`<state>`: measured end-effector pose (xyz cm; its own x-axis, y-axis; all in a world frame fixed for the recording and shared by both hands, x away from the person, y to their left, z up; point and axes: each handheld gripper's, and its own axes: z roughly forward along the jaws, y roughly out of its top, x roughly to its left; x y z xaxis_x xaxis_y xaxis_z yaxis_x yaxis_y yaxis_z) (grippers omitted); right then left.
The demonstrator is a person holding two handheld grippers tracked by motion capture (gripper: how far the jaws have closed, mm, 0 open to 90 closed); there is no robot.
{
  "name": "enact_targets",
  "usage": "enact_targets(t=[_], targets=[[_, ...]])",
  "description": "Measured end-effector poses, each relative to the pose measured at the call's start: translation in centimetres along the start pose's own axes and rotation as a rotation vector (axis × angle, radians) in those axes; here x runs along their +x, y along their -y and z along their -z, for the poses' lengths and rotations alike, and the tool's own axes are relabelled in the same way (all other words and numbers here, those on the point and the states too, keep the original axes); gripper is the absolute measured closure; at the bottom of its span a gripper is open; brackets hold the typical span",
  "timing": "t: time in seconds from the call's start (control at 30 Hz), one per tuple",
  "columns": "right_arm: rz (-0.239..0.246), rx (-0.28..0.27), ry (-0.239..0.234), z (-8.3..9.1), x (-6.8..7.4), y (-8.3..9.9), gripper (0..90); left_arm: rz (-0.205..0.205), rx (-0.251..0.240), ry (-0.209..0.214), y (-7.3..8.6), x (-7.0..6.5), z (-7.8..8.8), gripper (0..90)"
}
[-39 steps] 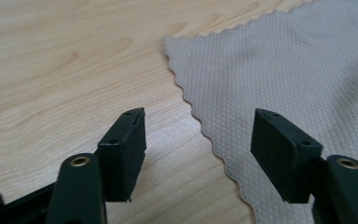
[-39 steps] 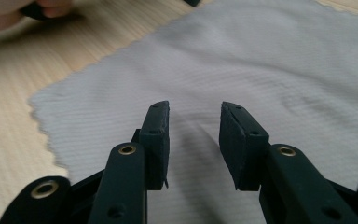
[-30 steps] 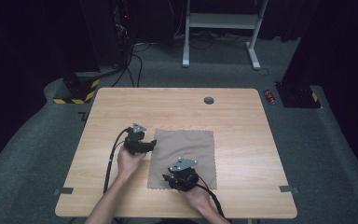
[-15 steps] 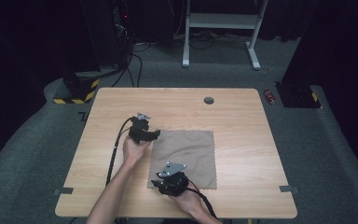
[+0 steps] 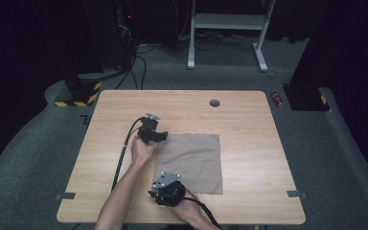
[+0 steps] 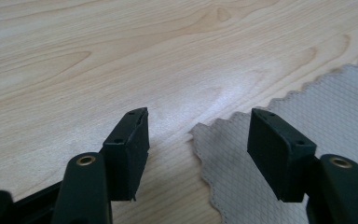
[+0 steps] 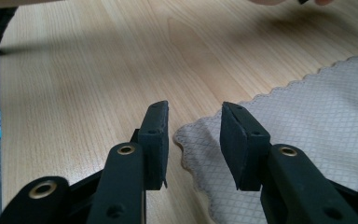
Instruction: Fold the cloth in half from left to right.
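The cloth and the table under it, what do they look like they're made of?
The cloth looks like a thin grey-brown woven or microfibre fabric, matt: a fine diamond weave and pinked, zigzag-cut edges show in both gripper views, and it lies limp and flat. The table looks like light wood or a wood-look laminate: long grain lines and a knot, with a soft sheen. Which of the two, I cannot tell.

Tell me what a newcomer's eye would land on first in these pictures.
First the grey-brown cloth lying flat on the wooden table, near the middle. Next the two black grippers at its left side: the left gripper open over the far corner, the right gripper open at the near corner, neither pinching it yet.
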<state>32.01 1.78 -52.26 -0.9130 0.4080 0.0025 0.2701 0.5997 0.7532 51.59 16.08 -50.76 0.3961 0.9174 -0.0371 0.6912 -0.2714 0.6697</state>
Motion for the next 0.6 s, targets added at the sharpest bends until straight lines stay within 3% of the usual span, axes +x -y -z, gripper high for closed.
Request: enact_targets(t=[0.13,0.3,0.6], targets=[[0.018,0.016,0.010,-0.30,0.27,0.12,62.6,0.000,0.022,-0.012,0.16,0.06,-0.42,43.1],[0.049,0.029,0.026,-0.16,0.39,0.10,74.3,-0.019,0.016,-0.019,0.21,-0.17,-0.33,54.3],[0.079,0.055,0.067,-0.13,0.79,-0.22,89.0,-0.045,0.021,0.015,0.03,-0.53,-0.32,83.4]])
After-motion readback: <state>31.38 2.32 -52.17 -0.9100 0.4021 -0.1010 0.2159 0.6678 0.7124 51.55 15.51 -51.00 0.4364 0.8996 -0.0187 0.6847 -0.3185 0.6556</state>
